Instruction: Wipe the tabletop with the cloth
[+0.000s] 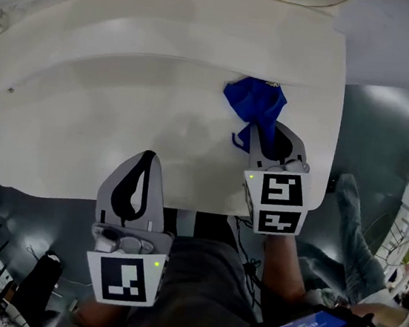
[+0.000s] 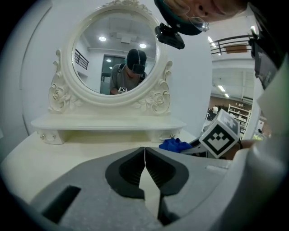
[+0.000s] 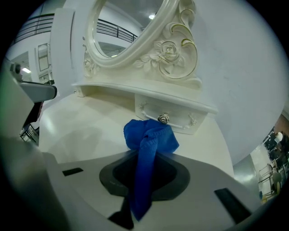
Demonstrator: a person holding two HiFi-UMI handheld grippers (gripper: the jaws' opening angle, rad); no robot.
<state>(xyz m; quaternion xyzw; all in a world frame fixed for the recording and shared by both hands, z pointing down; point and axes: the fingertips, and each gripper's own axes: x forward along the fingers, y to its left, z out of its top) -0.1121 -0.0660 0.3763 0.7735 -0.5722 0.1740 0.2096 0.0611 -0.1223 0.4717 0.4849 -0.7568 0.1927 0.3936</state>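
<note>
The blue cloth [image 3: 151, 137] is pinched between the jaws of the right gripper [image 1: 265, 146]. Its bunched end lies on the white tabletop [image 1: 124, 96] near the right edge, just in front of a small drawer knob [image 3: 163, 118] — how flat it is pressed cannot quite be made out. The left gripper [image 2: 144, 153] is held over the tabletop's near edge, jaws closed together with nothing between them. An oval mirror [image 2: 115, 54] is seen at the back.
</note>
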